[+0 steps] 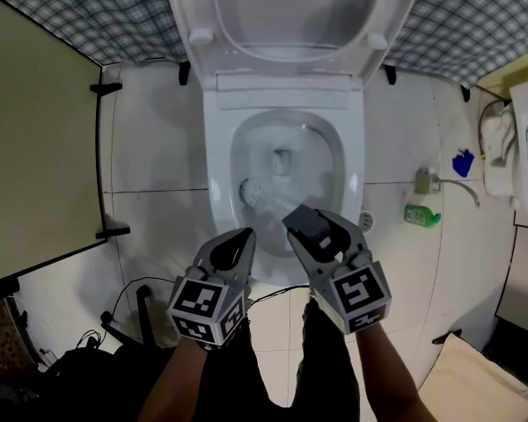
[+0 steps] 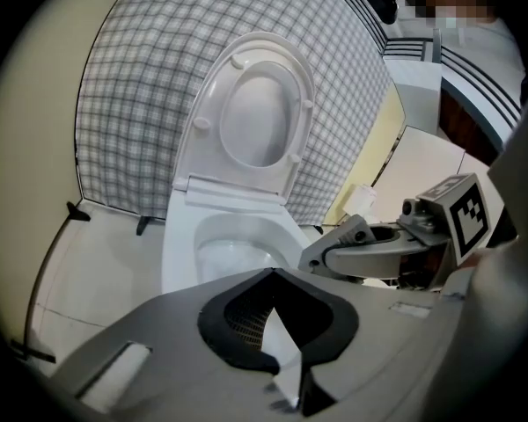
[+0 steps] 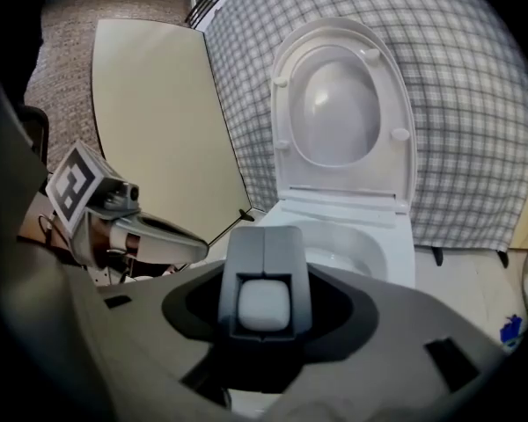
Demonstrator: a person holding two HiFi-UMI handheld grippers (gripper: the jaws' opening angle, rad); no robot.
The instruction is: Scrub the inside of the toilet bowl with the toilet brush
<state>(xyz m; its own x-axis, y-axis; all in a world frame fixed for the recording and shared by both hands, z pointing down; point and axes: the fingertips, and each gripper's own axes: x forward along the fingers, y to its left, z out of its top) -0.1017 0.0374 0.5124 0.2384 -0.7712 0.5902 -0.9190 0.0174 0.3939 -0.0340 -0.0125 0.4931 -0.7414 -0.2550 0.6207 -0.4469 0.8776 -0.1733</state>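
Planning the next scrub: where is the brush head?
In the head view, the brush head lies inside the toilet bowl, at its left wall, its handle leading back to the right claw.

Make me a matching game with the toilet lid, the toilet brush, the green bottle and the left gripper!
Things:
1. toilet lid
2. toilet brush
3. green bottle
4. left gripper

Places or states:
A. on the floor, right of the toilet
B. shut, with nothing in it
C. lifted up
D. head down in the bowl, handle held by the right gripper

Pairs: 1-C, 2-D, 3-A, 4-B
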